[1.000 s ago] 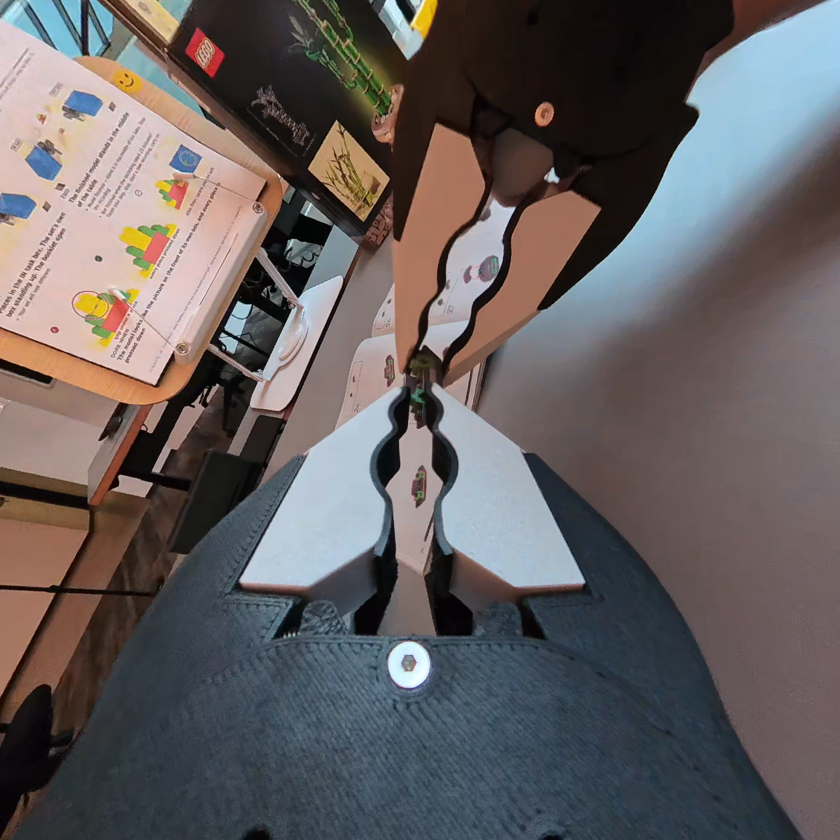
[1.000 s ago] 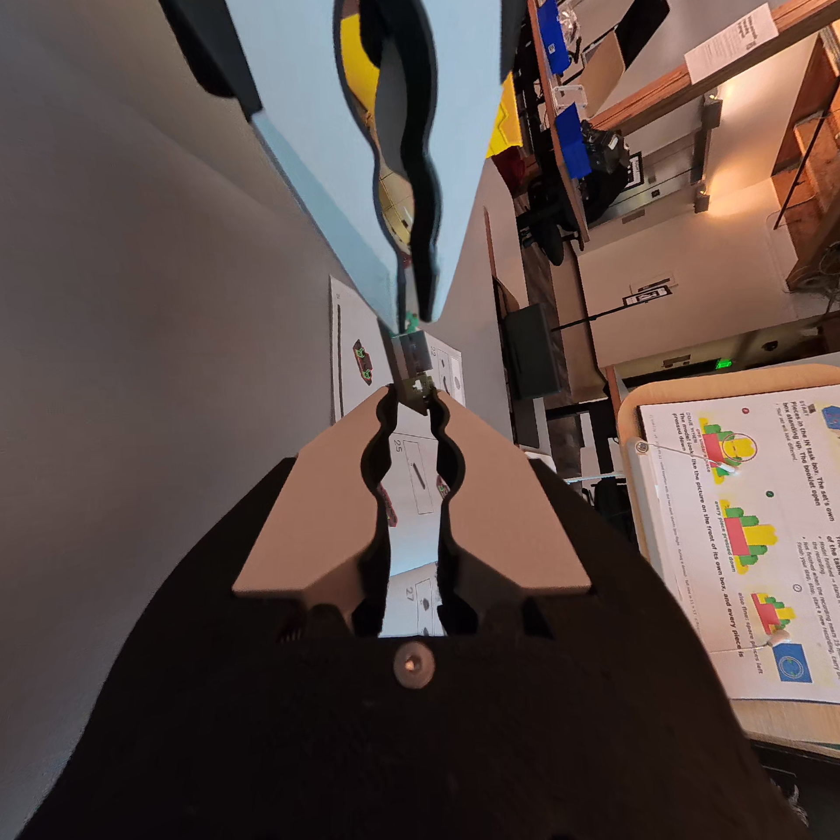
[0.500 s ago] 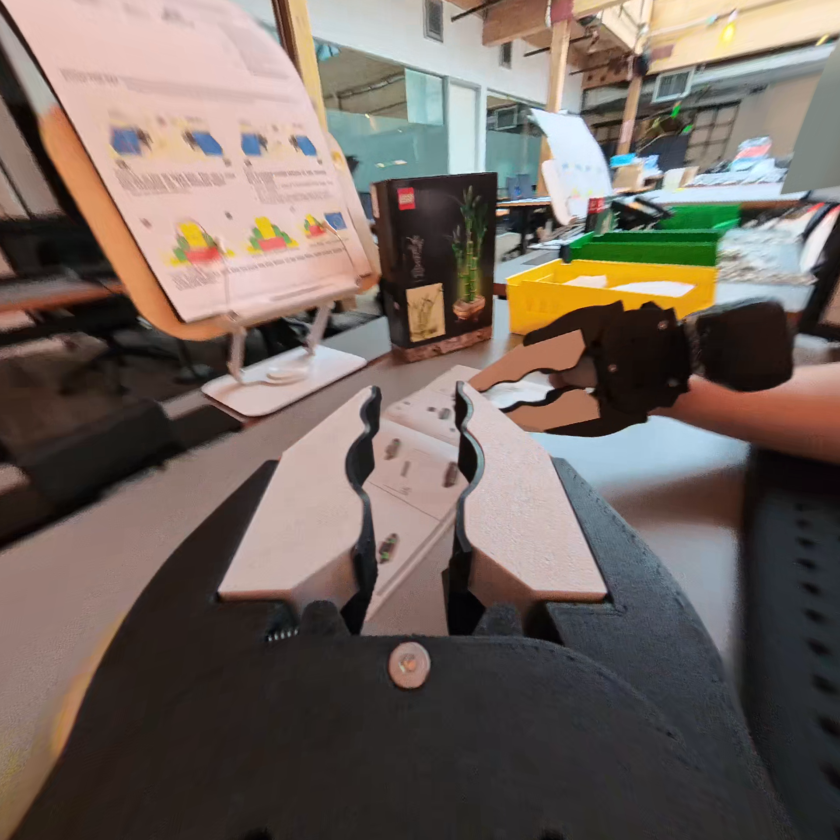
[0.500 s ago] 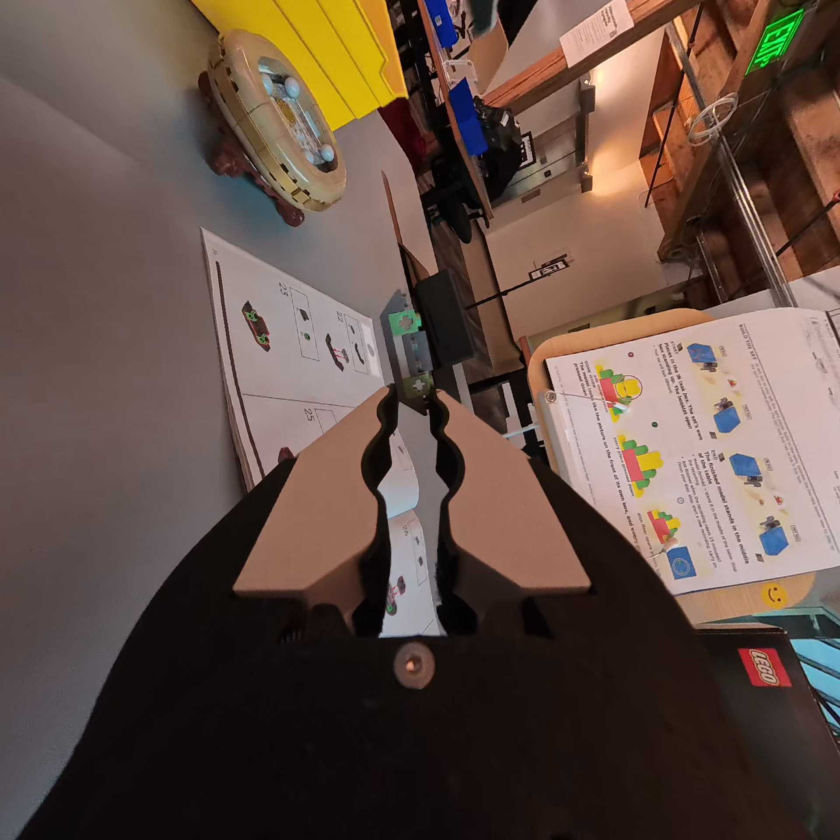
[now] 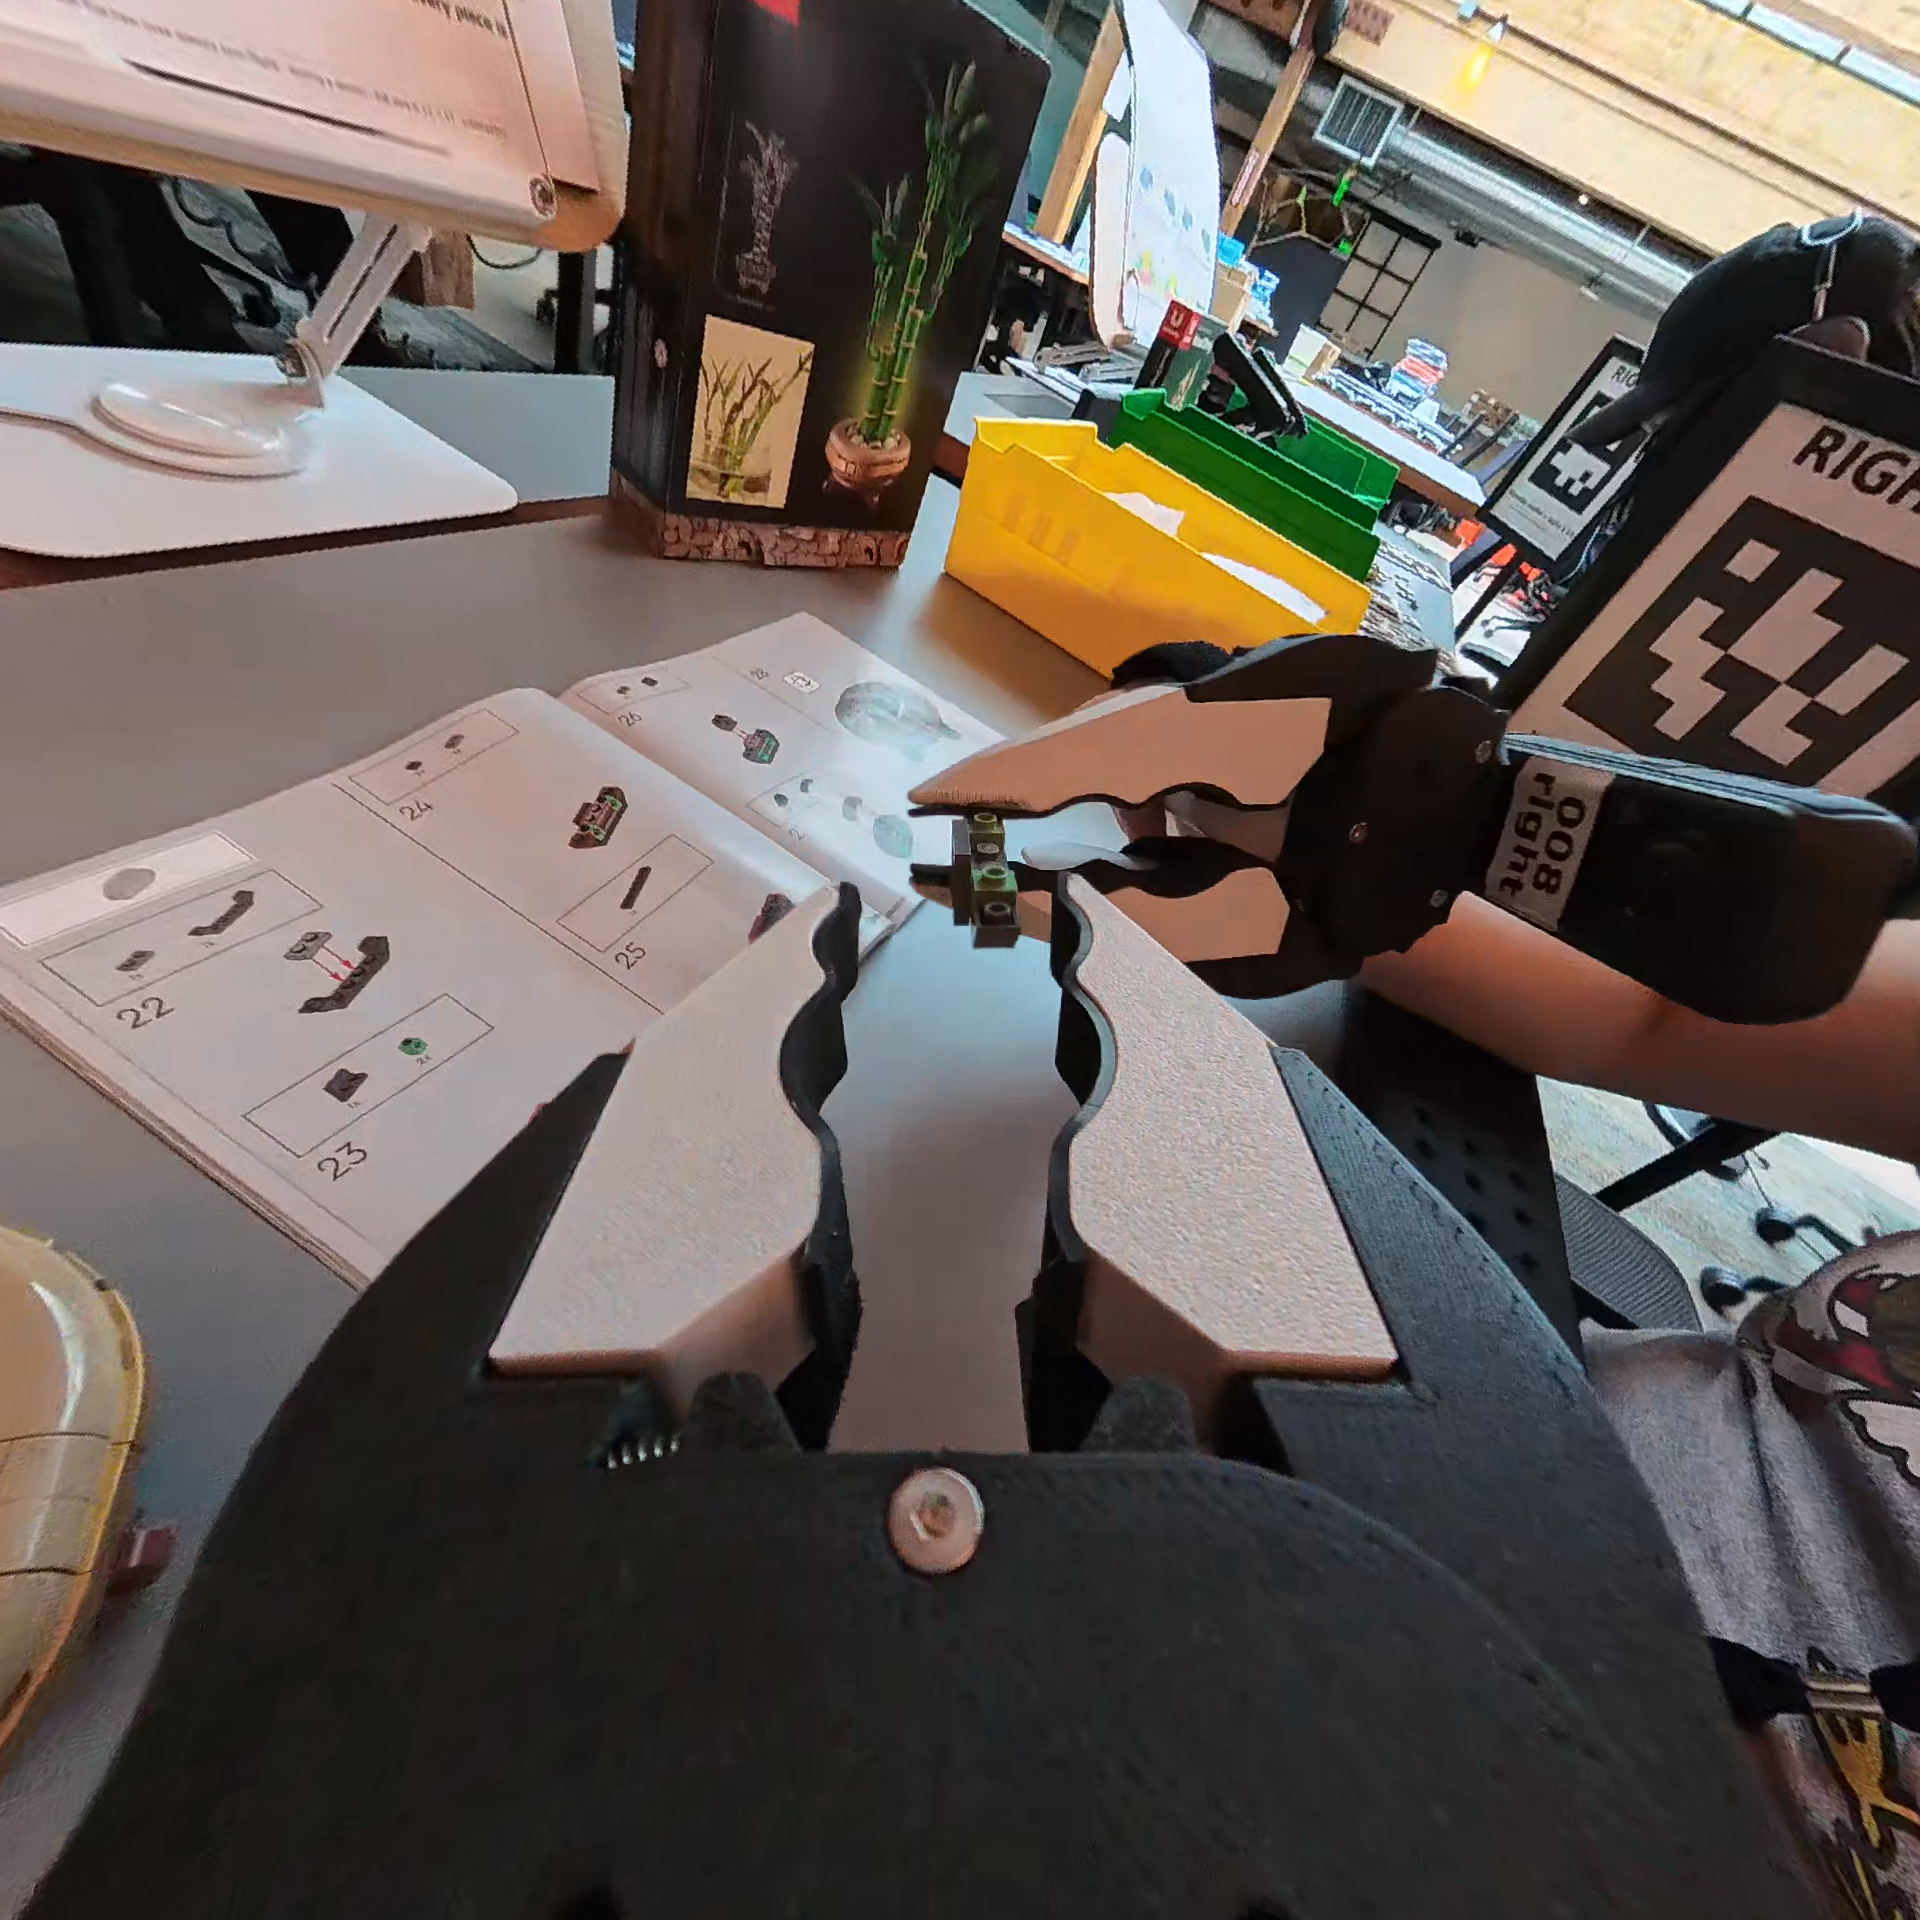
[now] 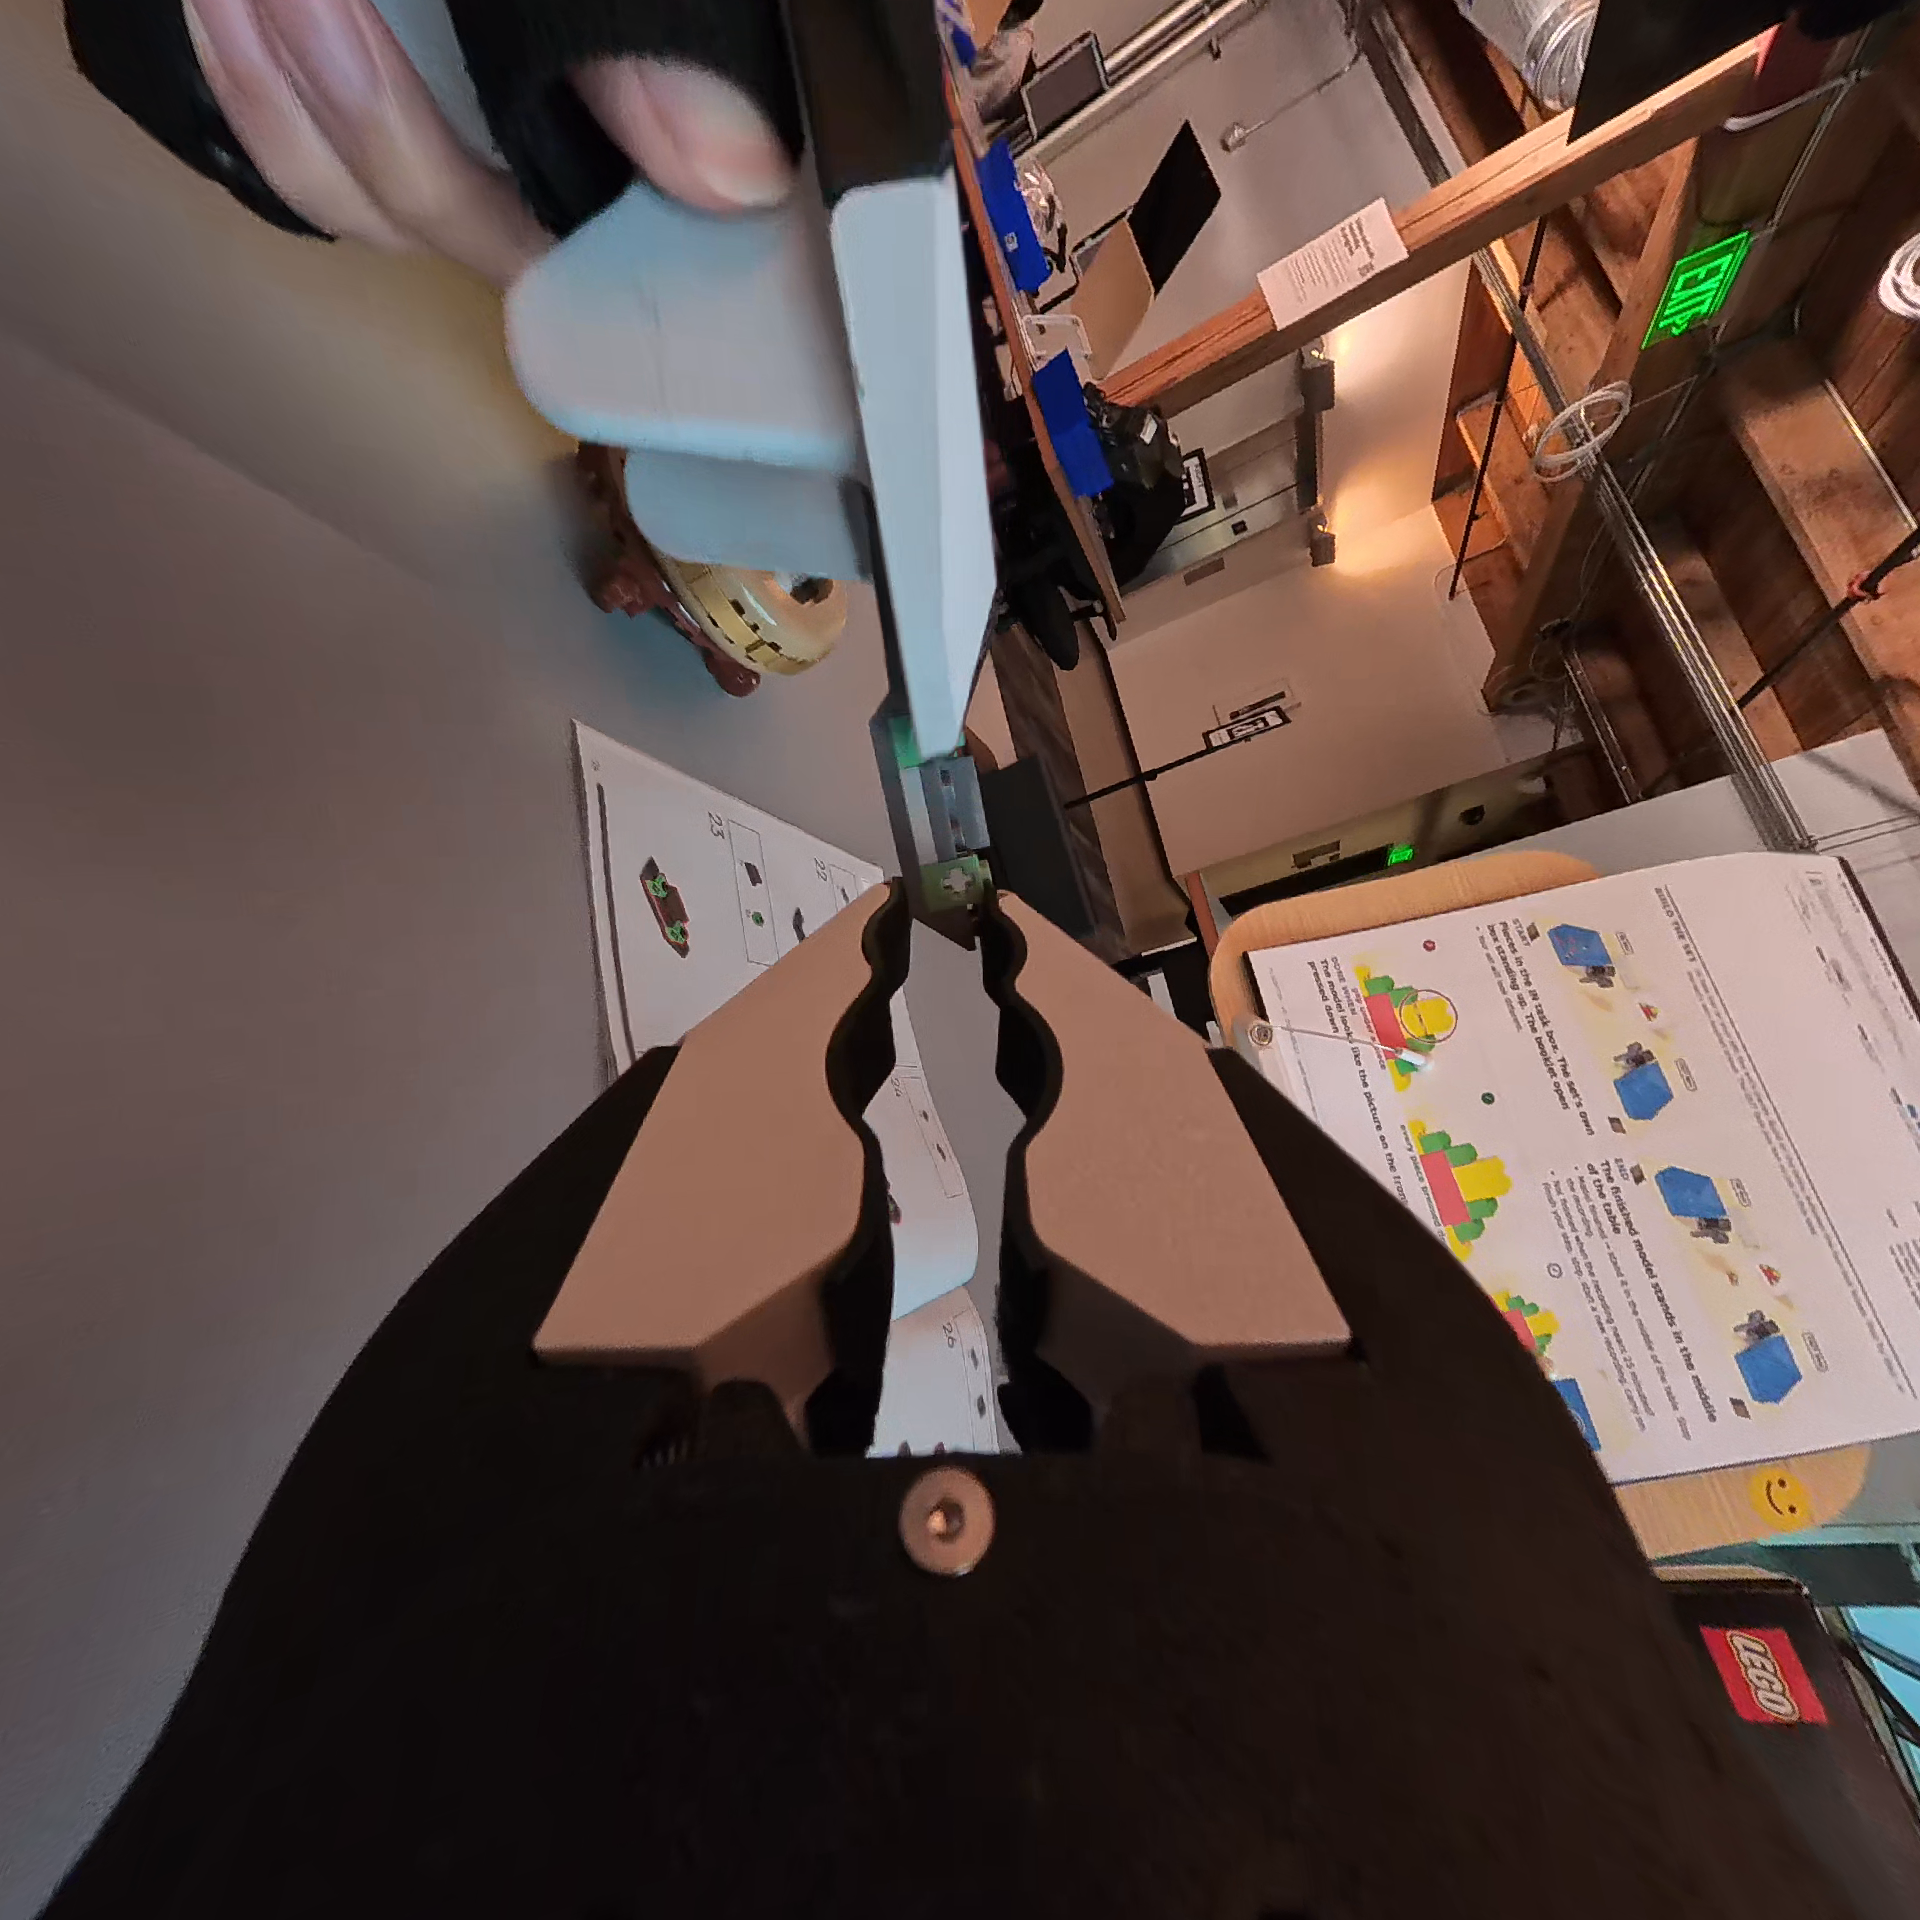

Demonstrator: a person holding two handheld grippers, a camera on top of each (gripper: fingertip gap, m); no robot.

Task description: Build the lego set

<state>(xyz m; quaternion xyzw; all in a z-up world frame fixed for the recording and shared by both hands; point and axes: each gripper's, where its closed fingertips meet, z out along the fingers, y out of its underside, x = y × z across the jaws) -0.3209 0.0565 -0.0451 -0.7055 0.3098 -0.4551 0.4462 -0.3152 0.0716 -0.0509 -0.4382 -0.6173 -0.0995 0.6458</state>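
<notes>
My right gripper (image 6: 945, 906) is shut on a small dark lego assembly with green bricks (image 6: 954, 881) and holds it above the grey table. In the left wrist view the right gripper (image 5: 930, 840) comes in from the right with the assembly (image 5: 987, 878) in its tips. My left gripper (image 5: 958, 902) is open and empty, its fingertips on either side just below the assembly. One left finger (image 6: 925, 540) shows edge-on at the assembly's far end. The open instruction booklet (image 5: 436, 935) lies on the table. A tan round pot model (image 6: 748, 613) stands beyond it.
The black lego box (image 5: 821, 270) stands at the back, with a yellow bin (image 5: 1143, 561) and a green bin (image 5: 1247, 457) to its right. A white document stand (image 5: 208, 457) holds a printed sheet (image 6: 1610, 1143). The pot model (image 5: 52, 1455) is at the left edge. Left and right tips are no more than a few centimetres apart.
One second ago both grippers held the assembly. My left gripper let go, swung away, and has come back open around it. My right gripper has kept its hold.
</notes>
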